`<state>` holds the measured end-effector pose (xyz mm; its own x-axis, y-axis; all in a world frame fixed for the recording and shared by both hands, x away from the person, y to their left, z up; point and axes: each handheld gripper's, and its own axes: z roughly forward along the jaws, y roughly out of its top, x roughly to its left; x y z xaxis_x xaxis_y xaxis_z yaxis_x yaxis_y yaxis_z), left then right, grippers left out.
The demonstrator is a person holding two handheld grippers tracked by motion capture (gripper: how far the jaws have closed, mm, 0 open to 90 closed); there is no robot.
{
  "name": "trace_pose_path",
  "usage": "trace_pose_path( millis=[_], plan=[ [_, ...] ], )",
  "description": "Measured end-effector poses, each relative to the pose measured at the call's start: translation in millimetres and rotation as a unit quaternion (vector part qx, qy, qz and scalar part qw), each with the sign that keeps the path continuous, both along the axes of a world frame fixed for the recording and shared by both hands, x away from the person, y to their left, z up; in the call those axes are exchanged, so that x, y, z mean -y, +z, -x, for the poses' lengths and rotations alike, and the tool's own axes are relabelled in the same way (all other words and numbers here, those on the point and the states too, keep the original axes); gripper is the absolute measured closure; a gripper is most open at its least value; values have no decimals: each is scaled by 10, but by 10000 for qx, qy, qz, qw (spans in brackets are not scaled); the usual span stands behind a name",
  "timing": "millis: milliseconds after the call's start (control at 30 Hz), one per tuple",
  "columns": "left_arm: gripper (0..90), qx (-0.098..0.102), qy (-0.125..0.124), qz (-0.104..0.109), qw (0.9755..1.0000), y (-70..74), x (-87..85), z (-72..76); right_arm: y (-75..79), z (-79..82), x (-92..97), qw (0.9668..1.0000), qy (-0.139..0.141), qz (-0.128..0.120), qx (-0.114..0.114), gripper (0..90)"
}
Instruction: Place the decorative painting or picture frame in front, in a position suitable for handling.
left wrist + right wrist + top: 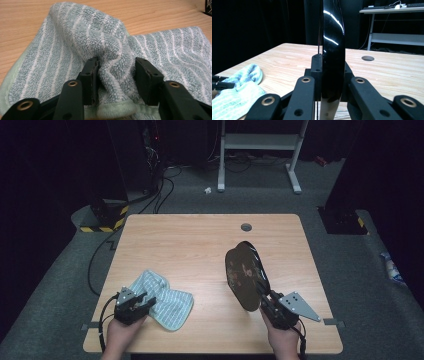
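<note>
My left tongs (pixel 116 72) are pinching the striped towel (pixel 100 37); my right tongs (pixel 332 72) are gripping the black plate (pixel 333 37) upright.

Table (pixel 200 240) seen from the near edge, clock face centred on its top. Cloth (pixel 167 302) flat on the table at 8 o'clock, near the front edge. Left gripper (pixel 145 302) at the cloth's 8 o'clock end, a raised fold between the jaws. Plate (pixel 245 275) at 4 o'clock, standing on edge, off the tabletop, clamped at its near rim by the right gripper (pixel 265 300). Cable hole (pixel 246 227) at 1 o'clock, behind the plate. Cloth and plate well apart.
</note>
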<state>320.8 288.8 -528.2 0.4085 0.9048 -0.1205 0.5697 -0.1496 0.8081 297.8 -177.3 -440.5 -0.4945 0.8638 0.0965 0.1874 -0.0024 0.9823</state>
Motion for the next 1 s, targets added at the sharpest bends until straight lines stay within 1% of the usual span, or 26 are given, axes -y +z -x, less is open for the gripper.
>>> trace_pose_path(
  millis=[133,267,400,533,700,833,900,1000],
  plan=[
    [546,-1,-2,-4,10000,0,-1,0,-12,-2,1,10000,3,-25,40,795],
    [546,-1,-2,-4,10000,0,-1,0,-14,-18,10,10000,-14,-40,30,792],
    [546,-1,2,2,10000,0,-1,0,-12,-93,8,10000,-5,-79,-41,789],
    [546,-2,-3,-4,10000,0,-3,-1,-18,-164,-21,9999,-4,-132,-59,788],
    [545,-1,-3,-2,10000,1,-1,0,-28,-194,-49,9999,-10,-125,-52,783],
    [545,0,-4,1,10000,0,-3,-1,-55,-221,-61,9997,-1,-124,-191,740],
    [545,0,-5,2,10000,0,-3,-1,-61,-225,-59,9996,-1,-167,-214,727],
    [545,-2,-3,4,10000,0,-4,-2,-58,-231,-52,9995,33,-172,-244,675]
  ],
)
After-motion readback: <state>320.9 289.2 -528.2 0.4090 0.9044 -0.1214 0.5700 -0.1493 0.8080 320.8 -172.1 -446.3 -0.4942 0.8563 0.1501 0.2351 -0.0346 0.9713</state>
